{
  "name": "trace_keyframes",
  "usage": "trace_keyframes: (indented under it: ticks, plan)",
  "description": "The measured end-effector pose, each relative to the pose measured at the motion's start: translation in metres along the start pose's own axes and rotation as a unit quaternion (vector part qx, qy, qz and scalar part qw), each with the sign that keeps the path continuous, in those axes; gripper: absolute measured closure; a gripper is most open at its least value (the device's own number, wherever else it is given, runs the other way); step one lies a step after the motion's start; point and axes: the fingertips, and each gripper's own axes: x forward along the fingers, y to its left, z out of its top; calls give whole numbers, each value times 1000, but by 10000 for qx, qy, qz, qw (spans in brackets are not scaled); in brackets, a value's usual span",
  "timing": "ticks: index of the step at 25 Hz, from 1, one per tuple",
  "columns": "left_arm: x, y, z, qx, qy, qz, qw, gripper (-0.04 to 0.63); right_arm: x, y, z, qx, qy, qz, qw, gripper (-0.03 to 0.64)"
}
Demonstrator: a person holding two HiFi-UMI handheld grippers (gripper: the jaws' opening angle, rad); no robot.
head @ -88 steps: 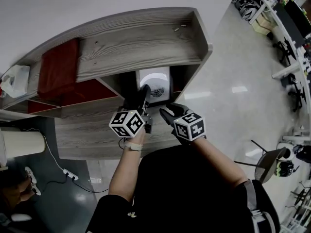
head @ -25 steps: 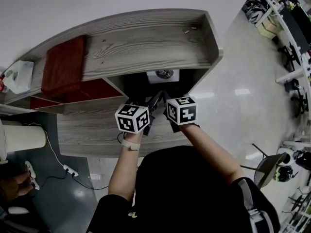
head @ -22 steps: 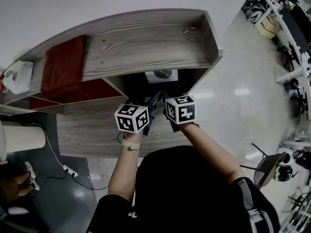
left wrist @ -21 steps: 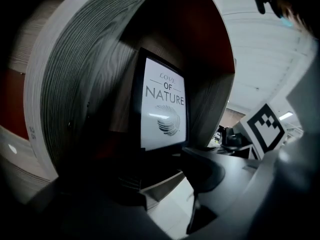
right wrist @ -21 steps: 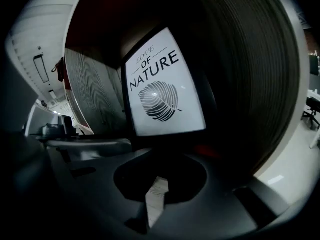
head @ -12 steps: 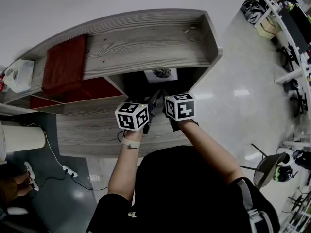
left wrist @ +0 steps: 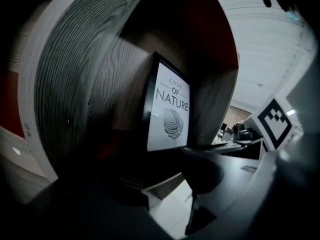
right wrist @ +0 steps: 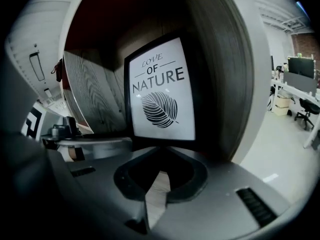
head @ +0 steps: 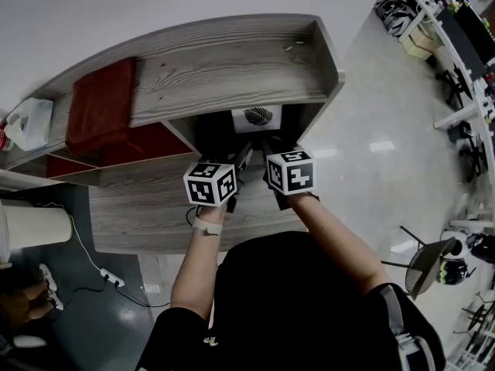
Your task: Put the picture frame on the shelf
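**Frame standing in the shelf bay, dead ahead of both claws**

Head view: The picture frame [head: 257, 118] is standing upright in the open compartment under the top board of the shelf [head: 232, 60], with its printed face turned out toward the person. The left claw [head: 241, 161] and the right claw [head: 267, 149] are hovering side by side at the mouth of that compartment, both pointing in at the frame. The frame is lying straight beyond them, deeper in the bay. The right claw is sitting more squarely in line with it.

Left gripper view: The picture frame [left wrist: 169, 111] is showing at a slant, ahead and a little to the right of the left claw [left wrist: 160, 184], with its long axis running vertically and the shelf wall [left wrist: 75, 84] curving away on the left. The jaws are standing apart, having just been closing somewhat, and nothing is lying between them. The frame is staying clear beyond the tips.

Right gripper view: The picture frame [right wrist: 161, 91] is facing this camera almost squarely, directly above and beyond the right claw [right wrist: 159, 176]. The jaws are meeting at their tips and gripping nothing. The frame is filling more of this view, so the right claw is probably the nearer one, though no touch is showing.

Judging from this, the frame is already resting in its place, and any coming move is turning on backing straight out along the line the claws are pointing, without nudging the upright frame.
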Motion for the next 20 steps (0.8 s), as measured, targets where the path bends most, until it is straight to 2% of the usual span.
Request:
trace_keyframes:
  ticks: [4,8,15,20]
  plan:
    - [-9,-6,4,-52,-171,-86,9998,393,-9,0,1,-104,-93,-23,9999,617]
    - [-30,-22,6,278,-358,-91,9989,395,-30,7,6,-405,-390,134,9983,617]
    - [-86,-51,15,557,-1012,142,9932,548,-79,31,14,-774,-1082,754,9882,618]
    - [-123,-73,16,849,-1348,365,9866,584,-118,44,9,-1080,-1436,1063,9780,618]
